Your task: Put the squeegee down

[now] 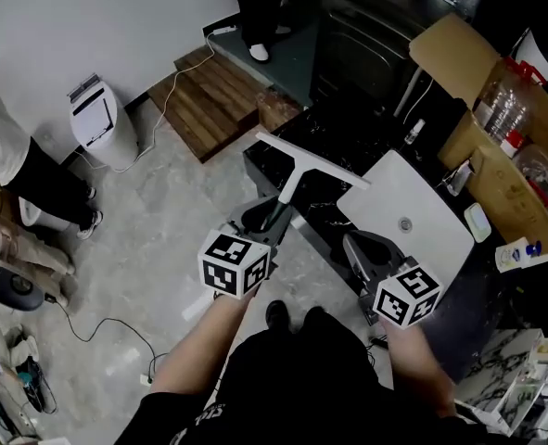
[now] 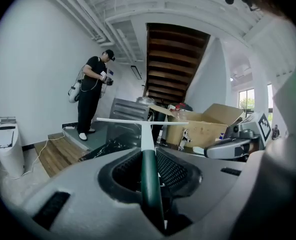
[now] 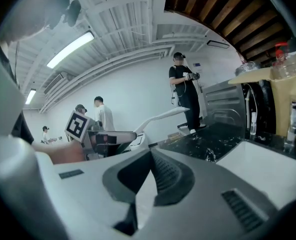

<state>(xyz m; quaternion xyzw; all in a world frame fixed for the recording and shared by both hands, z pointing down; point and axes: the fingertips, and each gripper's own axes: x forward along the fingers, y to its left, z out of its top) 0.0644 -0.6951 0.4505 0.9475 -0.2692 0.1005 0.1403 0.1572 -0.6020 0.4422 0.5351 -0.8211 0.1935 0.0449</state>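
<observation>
The squeegee (image 1: 297,176) has a long white blade and a dark green handle. My left gripper (image 1: 272,213) is shut on that handle, and the blade hangs in the air over the near edge of the black marble counter (image 1: 348,133). In the left gripper view the green handle (image 2: 149,184) runs out between the jaws of the left gripper (image 2: 149,156) to the level blade. My right gripper (image 1: 355,244) sits to the right at the edge of a white panel (image 1: 413,202). In its own view the right gripper (image 3: 150,154) has its tips together and holds nothing.
An open cardboard box (image 1: 496,156) with bottles stands at the counter's right. On the floor to the left are a white bin (image 1: 97,119) and a wooden step (image 1: 213,100). A person in black (image 2: 92,94) stands beyond the counter. Cables lie on the floor.
</observation>
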